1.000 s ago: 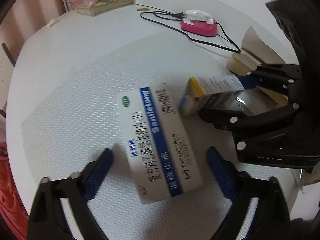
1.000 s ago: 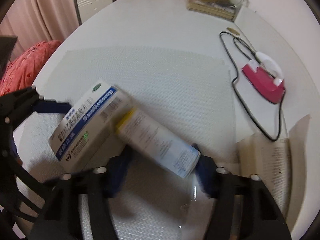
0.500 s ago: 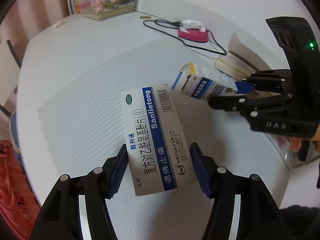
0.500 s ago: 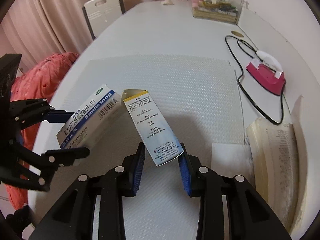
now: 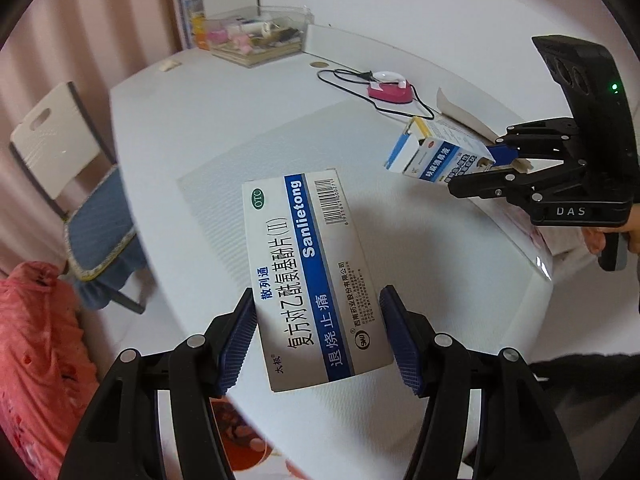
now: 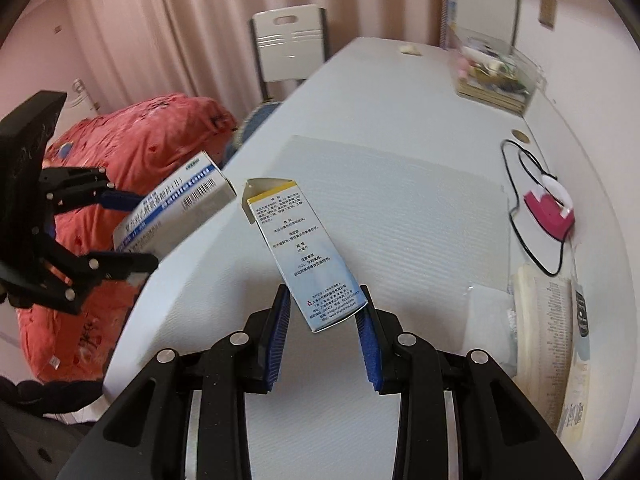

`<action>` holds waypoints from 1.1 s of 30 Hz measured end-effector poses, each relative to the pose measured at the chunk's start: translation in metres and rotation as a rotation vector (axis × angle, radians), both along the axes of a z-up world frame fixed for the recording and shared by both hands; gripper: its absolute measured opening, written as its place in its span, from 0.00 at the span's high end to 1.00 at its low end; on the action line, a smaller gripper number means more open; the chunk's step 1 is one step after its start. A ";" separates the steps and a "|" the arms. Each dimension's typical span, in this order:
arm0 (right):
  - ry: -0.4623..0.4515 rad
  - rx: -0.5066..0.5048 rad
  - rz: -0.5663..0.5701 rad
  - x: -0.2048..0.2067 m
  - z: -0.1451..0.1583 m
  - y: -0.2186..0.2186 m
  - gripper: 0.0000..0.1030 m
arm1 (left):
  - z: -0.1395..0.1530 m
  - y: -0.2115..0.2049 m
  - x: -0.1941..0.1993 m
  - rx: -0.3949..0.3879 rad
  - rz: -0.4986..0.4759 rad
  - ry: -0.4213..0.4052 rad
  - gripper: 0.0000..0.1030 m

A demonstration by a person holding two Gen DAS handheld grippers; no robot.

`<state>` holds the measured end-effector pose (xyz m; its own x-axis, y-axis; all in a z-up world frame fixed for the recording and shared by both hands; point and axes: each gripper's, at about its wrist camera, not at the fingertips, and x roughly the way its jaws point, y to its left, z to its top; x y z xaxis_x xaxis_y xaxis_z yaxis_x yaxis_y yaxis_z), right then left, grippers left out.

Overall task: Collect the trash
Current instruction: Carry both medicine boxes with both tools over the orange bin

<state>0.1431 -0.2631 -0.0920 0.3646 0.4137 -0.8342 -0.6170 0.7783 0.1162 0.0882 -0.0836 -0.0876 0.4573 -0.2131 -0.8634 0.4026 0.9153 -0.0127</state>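
White tabletop with its ribbed mat now lies bare of cartons: left gripper clamps the Sanlietong box, right gripper clamps the slim spray carton, both aloft, near the table's edge beside the red bag, disposal apparently remaining.

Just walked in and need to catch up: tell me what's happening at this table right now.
A person is clearing trash with a handheld gripper in each hand. The left gripper is clamped on a large white-and-blue medicine box, held in the air above the white table. The right gripper is shut on a slimmer box with a yellow-edged open flap, also held clear of the table. A red bag sits beside the table on the left gripper's side.
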 end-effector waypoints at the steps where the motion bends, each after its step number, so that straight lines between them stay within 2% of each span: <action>1: -0.001 0.004 0.011 -0.006 0.003 0.003 0.68 | 0.003 0.003 -0.005 0.005 0.007 -0.005 0.39; 10: 0.009 0.045 0.161 -0.046 0.019 0.057 0.68 | 0.025 0.058 -0.059 0.024 0.165 -0.040 0.39; 17: 0.019 0.070 0.312 -0.065 0.025 0.131 0.68 | 0.030 0.113 -0.096 0.031 0.311 -0.036 0.39; 24: 0.030 0.069 0.452 -0.089 0.022 0.214 0.68 | 0.025 0.162 -0.123 0.023 0.431 -0.017 0.39; 33: 0.070 0.052 0.565 -0.113 0.001 0.304 0.68 | 0.000 0.219 -0.142 -0.014 0.523 0.035 0.39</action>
